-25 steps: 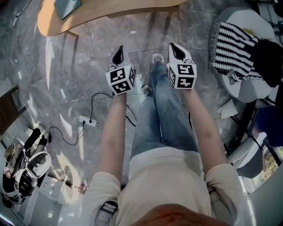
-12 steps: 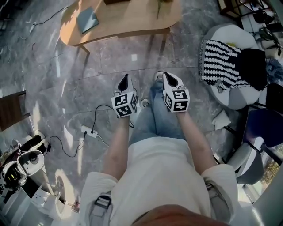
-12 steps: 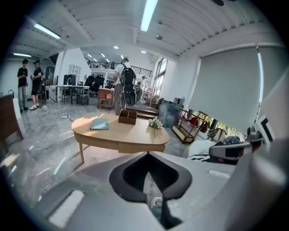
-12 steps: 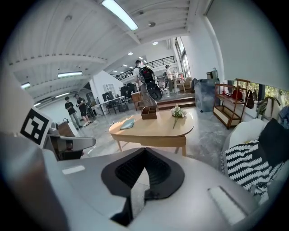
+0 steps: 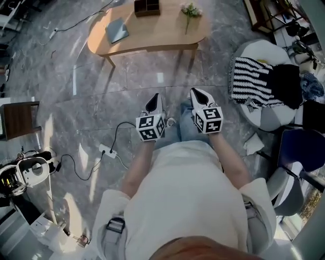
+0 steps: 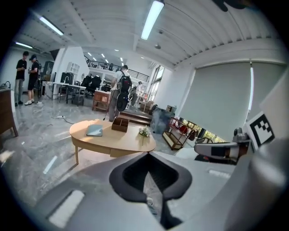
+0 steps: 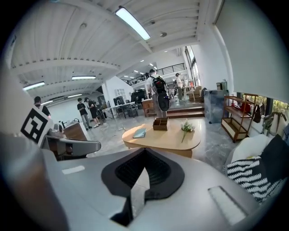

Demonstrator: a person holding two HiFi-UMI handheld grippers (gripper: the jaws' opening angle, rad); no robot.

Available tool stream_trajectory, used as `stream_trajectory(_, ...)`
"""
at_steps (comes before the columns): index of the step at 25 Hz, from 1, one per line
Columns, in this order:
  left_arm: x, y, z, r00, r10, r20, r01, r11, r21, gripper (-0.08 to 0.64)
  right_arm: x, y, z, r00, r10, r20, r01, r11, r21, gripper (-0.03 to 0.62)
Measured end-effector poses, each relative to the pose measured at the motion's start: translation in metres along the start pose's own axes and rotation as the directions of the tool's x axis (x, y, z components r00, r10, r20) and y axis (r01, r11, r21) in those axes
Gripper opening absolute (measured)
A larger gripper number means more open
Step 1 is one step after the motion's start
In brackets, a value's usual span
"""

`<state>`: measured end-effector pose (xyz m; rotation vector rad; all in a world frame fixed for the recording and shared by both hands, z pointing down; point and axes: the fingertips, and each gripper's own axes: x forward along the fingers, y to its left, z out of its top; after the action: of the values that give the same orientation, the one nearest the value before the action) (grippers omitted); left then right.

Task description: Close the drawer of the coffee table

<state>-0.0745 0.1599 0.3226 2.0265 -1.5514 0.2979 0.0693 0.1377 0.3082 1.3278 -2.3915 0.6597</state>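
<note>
Floor: grey marble, with a white power strip and its cable at 8 o'clock from the claws.
Tabletop: an oval wooden coffee-table top on thin legs, at 12 o'clock from the claws and well apart from them.
Armchair: white, at 2 o'clock, with a black-and-white striped throw draped over it.
Drawer: a wooden front under the near edge of the tabletop. It seems to stand slightly proud, though this is hard to tell from here.
Left claw: pressed together and pinching nothing, held in front of the person's body.
Right claw: pressed together and empty, just beside the left claw at its 3 o'clock.
Notebook: blue-grey, lying flat on the left part of the tabletop.
Wooden box: on the far edge of the tabletop.
Flowers: a small white sprig on the right part of the tabletop.
</note>
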Motion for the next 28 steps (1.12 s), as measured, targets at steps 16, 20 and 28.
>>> stream_trajectory(16,-0.045,-0.032,0.059,0.992,-0.042,0.120,0.037,0.998,0.045,-0.003,-0.052,0.033,0.044,0.991,0.087,0.103,-0.087,0.996,-0.008,0.002)
stream_trajectory(20,-0.046,-0.034,0.064,0.990,-0.042,0.133,0.037,0.999,0.037,-0.003,-0.056,0.032,0.052,0.989,0.074,0.127,-0.074,0.997,-0.006,0.000)
stream_trajectory(28,-0.047,-0.034,0.069,0.987,-0.036,0.154,0.031,0.999,0.032,-0.003,-0.056,0.034,0.062,0.985,0.061,0.162,-0.055,0.998,-0.039,-0.001)
